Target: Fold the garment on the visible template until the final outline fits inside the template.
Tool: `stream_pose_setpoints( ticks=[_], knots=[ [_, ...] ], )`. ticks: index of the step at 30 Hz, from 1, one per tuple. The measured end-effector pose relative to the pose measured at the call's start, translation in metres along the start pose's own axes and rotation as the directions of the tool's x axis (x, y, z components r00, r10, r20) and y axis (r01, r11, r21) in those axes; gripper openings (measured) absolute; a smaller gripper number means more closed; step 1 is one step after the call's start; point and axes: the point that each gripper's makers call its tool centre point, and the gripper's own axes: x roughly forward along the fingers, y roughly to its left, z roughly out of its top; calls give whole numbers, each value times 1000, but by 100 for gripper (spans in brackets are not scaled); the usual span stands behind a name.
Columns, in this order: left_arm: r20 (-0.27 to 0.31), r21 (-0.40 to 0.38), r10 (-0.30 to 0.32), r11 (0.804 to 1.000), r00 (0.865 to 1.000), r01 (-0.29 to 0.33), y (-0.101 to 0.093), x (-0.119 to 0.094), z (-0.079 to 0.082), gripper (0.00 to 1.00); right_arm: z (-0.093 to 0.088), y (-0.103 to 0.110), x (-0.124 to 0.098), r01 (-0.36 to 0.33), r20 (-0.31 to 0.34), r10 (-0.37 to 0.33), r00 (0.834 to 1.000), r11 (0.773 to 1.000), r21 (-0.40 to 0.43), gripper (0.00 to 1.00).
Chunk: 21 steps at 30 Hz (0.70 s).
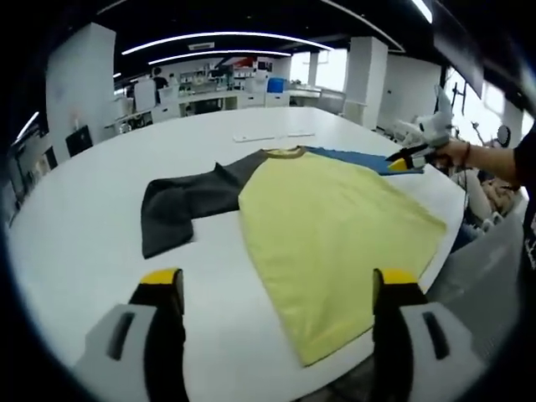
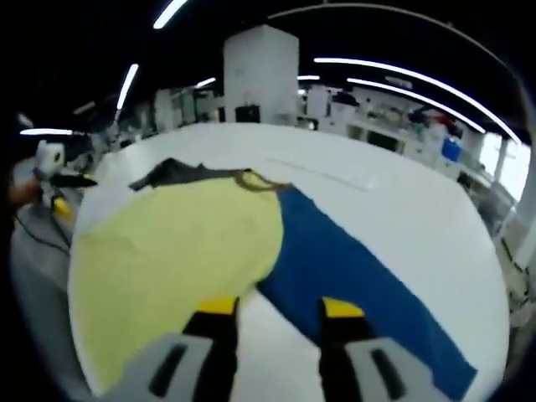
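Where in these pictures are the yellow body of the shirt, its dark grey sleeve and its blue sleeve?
yellow body (image 1: 335, 234): left gripper view, middle of the panel.
grey sleeve (image 1: 180, 205): left gripper view, middle of the sleeve.
blue sleeve (image 2: 352, 268): right gripper view, mid-length of the sleeve.

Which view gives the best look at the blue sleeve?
The right gripper view: the blue sleeve runs long and unobstructed from the collar toward the table edge. The left gripper view catches it only as a thin distant strip behind the yellow body.
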Motion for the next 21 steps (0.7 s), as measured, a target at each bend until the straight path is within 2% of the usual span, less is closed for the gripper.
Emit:
stream_pose_setpoints(
  ticks=[5,9,11,18,21],
  knots=[
    [-14,-3,6,1000,1000,-6,3,-1,-4,86,-4,3,9,-19,-42,15,999,994,-103,27],
    [-19,-7,9,1000,1000,-9,4,-1,-7,83,-3,2,17,-43,-49,38,998,993,-106,23],
    [-20,-7,8,1000,1000,-8,3,-1,-7,81,-5,1,23,-55,-64,46,997,989,-137,20],
    [-27,-13,14,1000,1000,-14,3,-2,-9,78,-7,14,34,-106,-104,85,991,970,-219,12],
    [-18,-17,11,1000,1000,-12,3,-2,-7,78,-7,16,37,-111,-116,87,989,969,-222,8]
  ],
)
